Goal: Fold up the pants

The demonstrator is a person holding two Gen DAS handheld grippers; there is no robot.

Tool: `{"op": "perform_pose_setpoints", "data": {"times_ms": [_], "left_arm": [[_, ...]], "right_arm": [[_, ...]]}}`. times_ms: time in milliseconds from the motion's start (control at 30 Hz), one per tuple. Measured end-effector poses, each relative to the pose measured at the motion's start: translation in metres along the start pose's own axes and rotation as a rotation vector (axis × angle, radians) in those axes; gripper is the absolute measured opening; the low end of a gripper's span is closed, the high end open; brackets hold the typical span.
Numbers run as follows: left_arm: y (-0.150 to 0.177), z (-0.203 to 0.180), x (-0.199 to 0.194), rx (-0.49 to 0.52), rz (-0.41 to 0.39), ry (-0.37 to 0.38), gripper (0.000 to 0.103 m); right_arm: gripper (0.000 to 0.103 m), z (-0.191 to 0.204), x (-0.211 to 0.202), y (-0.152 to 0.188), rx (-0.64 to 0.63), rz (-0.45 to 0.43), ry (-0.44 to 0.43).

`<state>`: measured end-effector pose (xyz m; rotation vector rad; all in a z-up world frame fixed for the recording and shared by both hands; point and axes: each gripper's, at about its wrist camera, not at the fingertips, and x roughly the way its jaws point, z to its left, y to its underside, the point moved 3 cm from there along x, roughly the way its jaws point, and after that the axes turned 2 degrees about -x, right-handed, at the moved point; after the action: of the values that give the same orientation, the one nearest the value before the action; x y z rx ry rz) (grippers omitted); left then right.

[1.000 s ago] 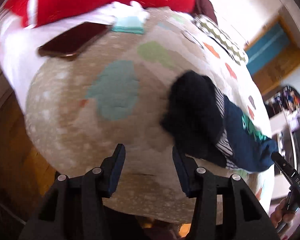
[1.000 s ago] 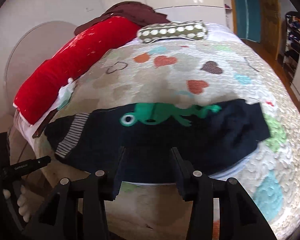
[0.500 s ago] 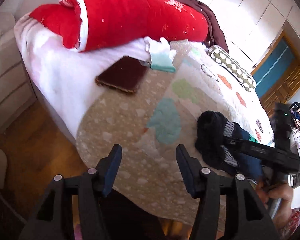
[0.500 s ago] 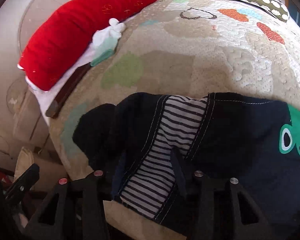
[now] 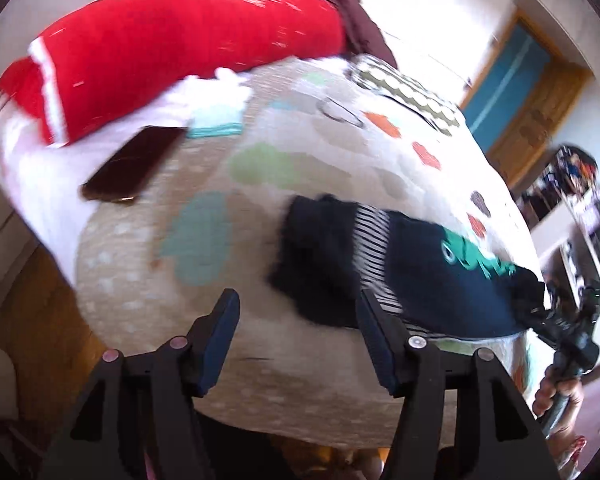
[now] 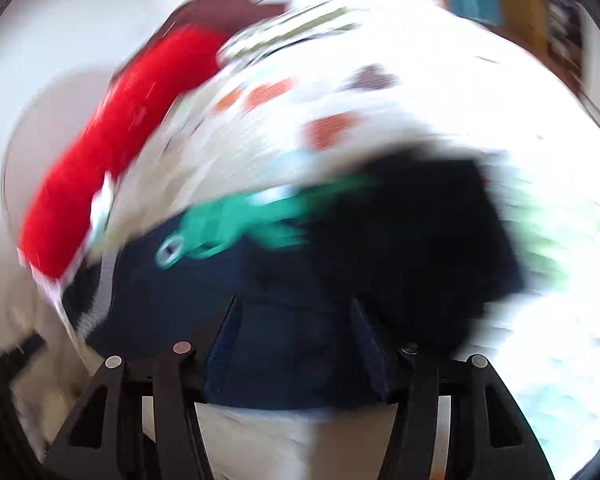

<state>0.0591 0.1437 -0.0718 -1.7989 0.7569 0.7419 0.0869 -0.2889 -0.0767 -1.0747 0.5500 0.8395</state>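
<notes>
- Left gripper: matte black plastic frame, triangular cut-outs, silver round screws.
- Finger pads dark blue, ribbed.
- Right gripper: same black build, blue pads, blurred.
- Bare-skinned hand, no sleeve visible.

Left wrist: low at bed corner, facing across it.
Right wrist: close over pants, blurred.
Shared: pants, red bolster.

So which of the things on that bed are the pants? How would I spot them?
Start at the bed's quilt, pale with coloured patches. Near its front edge lies a dark navy garment, the pants. Unlike the red bolster and the dark phone further back, they carry a green frog print and a striped band.
</notes>
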Motion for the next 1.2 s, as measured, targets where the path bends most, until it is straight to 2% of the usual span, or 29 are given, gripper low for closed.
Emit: {"op": "perform_pose_setpoints", "data": {"times_ms": [67, 100, 133, 167, 200, 300, 433, 500, 667, 833, 1000, 1033, 1067, 1100, 1133, 1167, 1200], "left_arm": [[0.001, -0.019, 0.008, 0.026, 0.027, 0.016, 0.060], [0.001, -0.031, 0.012, 0.043, 0.040, 0.026, 0.060], [0.000, -0.045, 0.016, 0.067, 0.049, 0.035, 0.060], [-0.002, -0.060, 0.018, 0.095, 0.051, 0.041, 0.060], [-0.004, -0.075, 0.021, 0.131, 0.047, 0.044, 0.060], [-0.012, -0.133, 0.032, 0.264, 0.044, 0.073, 0.060], [-0.023, -0.207, 0.058, 0.379, 0.091, 0.160, 0.061], [-0.028, -0.242, 0.076, 0.404, 0.134, 0.207, 0.061], [-0.023, -0.322, 0.131, 0.416, 0.307, 0.320, 0.061], [-0.005, -0.379, 0.178, 0.519, 0.442, 0.326, 0.061], [0.008, -0.409, 0.209, 0.589, 0.559, 0.360, 0.061], [0.012, -0.412, 0.213, 0.596, 0.575, 0.361, 0.061], [0.017, -0.414, 0.217, 0.609, 0.597, 0.366, 0.059], [0.023, -0.415, 0.218, 0.629, 0.616, 0.370, 0.053], [0.028, -0.415, 0.216, 0.658, 0.610, 0.363, 0.036], [0.030, -0.414, 0.213, 0.685, 0.591, 0.346, 0.031], [0.031, -0.411, 0.210, 0.699, 0.581, 0.353, 0.029]], "right_arm": [[0.059, -0.037, -0.024, 0.001, 0.092, -0.048, -0.035], [0.062, -0.053, -0.034, 0.002, 0.138, -0.071, -0.034], [0.068, -0.067, -0.043, 0.002, 0.170, -0.094, 0.023], [0.068, -0.082, -0.054, 0.004, 0.198, -0.130, 0.110], [0.068, -0.092, -0.063, 0.006, 0.220, -0.155, 0.117], [0.069, -0.106, -0.071, 0.015, 0.316, -0.187, -0.009], [0.070, -0.095, -0.067, 0.025, 0.304, -0.183, -0.104], [0.070, -0.084, -0.058, 0.025, 0.267, -0.157, -0.133], [0.071, -0.057, -0.042, 0.028, 0.163, -0.140, -0.038], [0.074, -0.052, -0.038, 0.026, 0.144, -0.156, -0.027], [0.074, -0.049, -0.026, 0.019, 0.132, -0.181, -0.065], [0.072, -0.048, -0.024, 0.017, 0.126, -0.183, -0.068], [0.065, -0.045, -0.019, 0.013, 0.119, -0.184, -0.069], [0.057, -0.044, -0.015, 0.011, 0.111, -0.185, -0.066], [0.037, -0.042, -0.010, 0.008, 0.104, -0.181, -0.064], [0.026, -0.041, -0.006, 0.005, 0.103, -0.168, -0.062], [0.025, -0.040, -0.003, 0.001, 0.107, -0.163, -0.063]]}}
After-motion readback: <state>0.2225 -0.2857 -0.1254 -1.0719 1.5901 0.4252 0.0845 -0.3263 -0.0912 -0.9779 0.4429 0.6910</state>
